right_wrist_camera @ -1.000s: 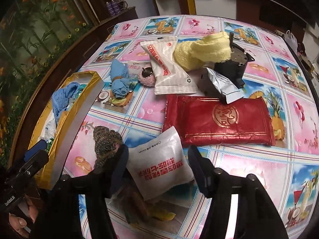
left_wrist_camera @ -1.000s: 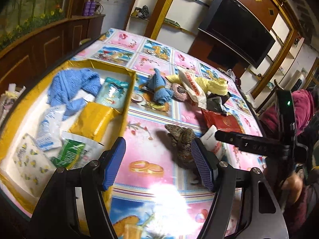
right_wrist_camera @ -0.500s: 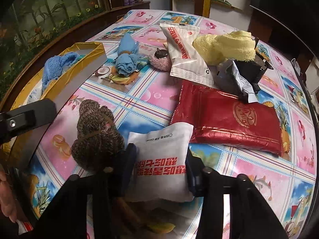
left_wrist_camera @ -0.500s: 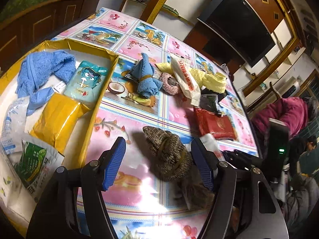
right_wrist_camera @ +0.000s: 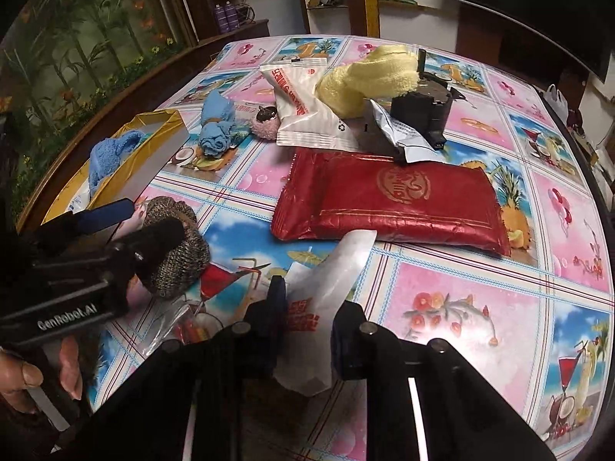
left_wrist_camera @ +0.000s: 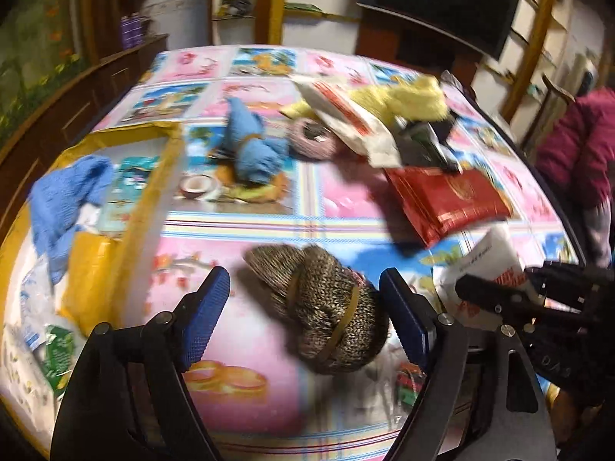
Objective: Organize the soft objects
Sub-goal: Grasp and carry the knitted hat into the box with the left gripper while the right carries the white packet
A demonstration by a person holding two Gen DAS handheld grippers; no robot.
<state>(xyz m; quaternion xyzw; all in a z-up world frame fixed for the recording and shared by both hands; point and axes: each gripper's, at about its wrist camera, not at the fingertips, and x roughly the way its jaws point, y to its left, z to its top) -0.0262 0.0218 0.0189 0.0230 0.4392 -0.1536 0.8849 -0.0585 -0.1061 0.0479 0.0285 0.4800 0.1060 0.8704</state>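
A brown knitted bundle [left_wrist_camera: 326, 307] bound with rubber bands lies on the tablecloth between the open jaws of my left gripper [left_wrist_camera: 307, 319]; it also shows in the right wrist view [right_wrist_camera: 177, 246]. My right gripper [right_wrist_camera: 307, 322] is shut on a white snack packet [right_wrist_camera: 330, 280] with red print and holds it tilted off the table; the packet also shows in the left wrist view [left_wrist_camera: 488, 261]. A yellow box [left_wrist_camera: 153, 176] at left holds a blue cloth [left_wrist_camera: 61, 199] and packets.
On the table lie a red packet [right_wrist_camera: 388, 203], a rolled blue cloth [right_wrist_camera: 217, 130], a pink fluffy ball [right_wrist_camera: 265, 125], a white packet [right_wrist_camera: 303, 103], a yellow towel [right_wrist_camera: 369, 77] and a black device [right_wrist_camera: 423, 107]. A clear plastic wrapper [right_wrist_camera: 173, 330] lies near the front edge.
My right gripper has closed on the white packet and lifted it. My left gripper has moved forward so that the brown bundle sits between its open jaws.
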